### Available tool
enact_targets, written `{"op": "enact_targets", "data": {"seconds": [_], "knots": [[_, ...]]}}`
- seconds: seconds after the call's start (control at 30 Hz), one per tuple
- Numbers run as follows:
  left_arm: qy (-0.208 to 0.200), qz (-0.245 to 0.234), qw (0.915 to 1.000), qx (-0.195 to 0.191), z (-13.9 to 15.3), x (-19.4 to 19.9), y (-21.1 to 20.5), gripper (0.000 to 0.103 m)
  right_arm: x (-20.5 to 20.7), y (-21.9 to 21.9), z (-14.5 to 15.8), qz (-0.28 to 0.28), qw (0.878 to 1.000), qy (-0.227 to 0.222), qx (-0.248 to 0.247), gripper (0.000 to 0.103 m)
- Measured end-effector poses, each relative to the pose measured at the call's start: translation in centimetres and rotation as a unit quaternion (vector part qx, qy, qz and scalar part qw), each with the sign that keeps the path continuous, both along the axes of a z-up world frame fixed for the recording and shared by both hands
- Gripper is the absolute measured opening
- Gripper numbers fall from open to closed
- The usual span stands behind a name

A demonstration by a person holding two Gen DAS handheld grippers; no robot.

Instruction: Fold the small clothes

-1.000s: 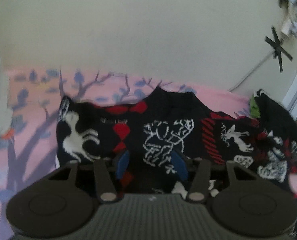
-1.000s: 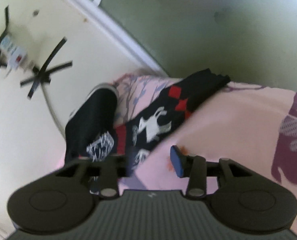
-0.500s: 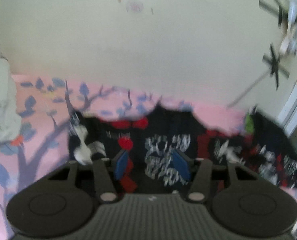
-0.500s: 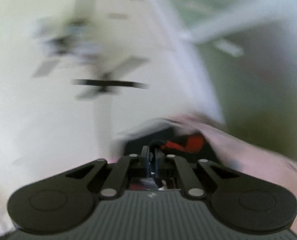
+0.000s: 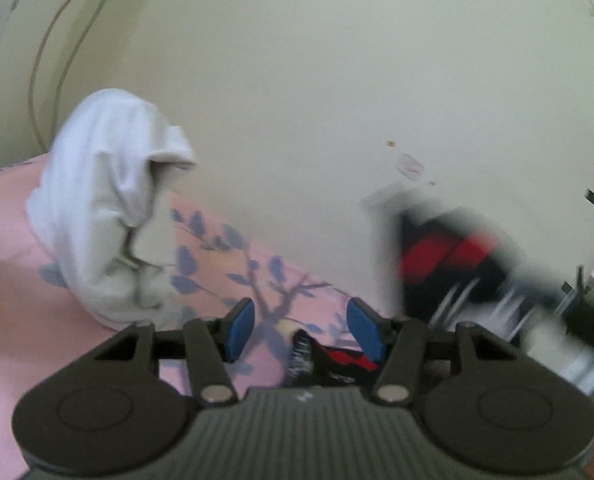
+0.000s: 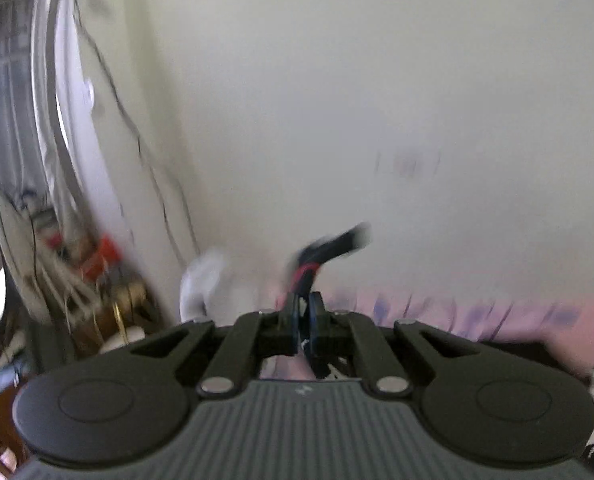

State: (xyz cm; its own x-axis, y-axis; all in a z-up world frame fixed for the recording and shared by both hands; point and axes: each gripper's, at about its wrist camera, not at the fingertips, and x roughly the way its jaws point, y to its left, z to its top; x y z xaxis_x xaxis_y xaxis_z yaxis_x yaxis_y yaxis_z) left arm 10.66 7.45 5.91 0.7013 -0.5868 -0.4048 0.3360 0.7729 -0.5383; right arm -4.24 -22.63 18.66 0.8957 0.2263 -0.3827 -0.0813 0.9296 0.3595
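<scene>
Cream wall (image 5: 317,80) fills most of our left wrist view, above a pink sheet (image 5: 13,280) printed with blue-grey branches and leaves. On that sheet, to our left, a white garment (image 5: 105,208) stands crumpled in a heap against the wall. Our left tongs (image 5: 303,330) are spread wide, the blue pads (image 5: 241,330) well apart and holding nothing. Between and just below them we see a bit of the black patterned garment (image 5: 449,256), with red and white marks, lying on the sheet. To our right the rest of it rises off the bed as a blurred black and red mass, its long axis running up and leftward from lower right, the upper end pointing at the wall. At the far left edge a white cylinder shows partly; we cannot tell what it is.

From the right wrist view, the same cream wall (image 6: 377,100) is in front of us, with cables and blurred clutter (image 6: 77,264) at the left. Our right tongs (image 6: 304,322) are pressed together on the black patterned garment (image 6: 329,248). From the pinch it sticks upward, then bends to the right, so its free end points right along the wall. More black cloth with white marks hangs under the tongs and at the lower right corner. The white garment (image 6: 205,284) and pink sheet (image 6: 497,312) show blurred beyond.
</scene>
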Motion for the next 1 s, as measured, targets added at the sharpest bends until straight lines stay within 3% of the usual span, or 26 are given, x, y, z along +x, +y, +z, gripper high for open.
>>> {"op": "enact_targets", "data": {"seconds": [0.07,0.17,0.23,0.37,0.43,0.47,0.5,0.53,0.57,0.63,0.8,0.9,1.0], "knots": [[0.015,0.003,0.9999,-0.003,-0.3,0.6,0.2,0.052,0.6,0.1,-3.5,-0.004,0.999,0.033,0.004,0.000],[0.017,-0.011,0.9998,-0.003,-0.4,0.6,-0.4,0.052,0.5,-1.1,-6.3,-0.018,0.998,0.062,0.009,0.000],[0.005,-0.018,0.9998,0.011,-0.3,0.3,-1.3,0.052,-0.4,-3.0,-6.2,-0.039,0.998,0.052,0.020,0.000],[-0.016,-0.029,0.9989,0.034,-0.3,-0.4,-3.0,0.052,-5.0,-8.6,-3.8,-0.125,0.991,-0.009,0.055,0.000],[-0.021,-0.041,0.9983,0.035,-0.2,-0.9,-3.5,0.052,-7.8,-10.1,-3.6,-0.178,0.984,-0.017,0.027,0.000],[-0.023,-0.050,0.9978,0.037,-0.3,-1.3,-3.7,0.052,-8.7,-10.2,-4.2,-0.182,0.983,-0.005,0.002,0.004],[-0.025,-0.063,0.9969,0.040,-0.3,-1.4,-4.3,0.053,-9.0,-10.0,-4.9,-0.162,0.986,0.023,-0.016,0.015],[-0.026,-0.075,0.9959,0.044,-0.4,-1.6,-4.9,0.053,-9.1,-9.8,-5.9,-0.127,0.989,0.063,-0.033,0.034],[-0.026,-0.087,0.9946,0.050,-0.5,-1.8,-5.5,0.053,-9.3,-9.8,-6.7,-0.116,0.987,0.094,-0.053,0.035],[-0.025,-0.112,0.9919,0.056,-0.6,-2.5,-6.8,0.053,-11.2,-11.0,-7.2,-0.138,0.984,0.090,-0.073,0.034],[-0.018,-0.180,0.9809,0.072,-1.2,-3.9,-10.1,0.053,-15.5,-18.8,-6.2,-0.268,0.962,0.048,0.008,0.048],[-0.018,-0.222,0.9709,0.090,-2.0,-5.1,-12.4,0.049,-15.5,-22.2,-7.6,-0.284,0.955,0.074,0.032,0.051],[-0.044,-0.253,0.9579,0.127,-2.5,-6.8,-14.7,0.043,-14.4,-24.3,-10.0,-0.278,0.950,0.105,0.091,0.052]]}}
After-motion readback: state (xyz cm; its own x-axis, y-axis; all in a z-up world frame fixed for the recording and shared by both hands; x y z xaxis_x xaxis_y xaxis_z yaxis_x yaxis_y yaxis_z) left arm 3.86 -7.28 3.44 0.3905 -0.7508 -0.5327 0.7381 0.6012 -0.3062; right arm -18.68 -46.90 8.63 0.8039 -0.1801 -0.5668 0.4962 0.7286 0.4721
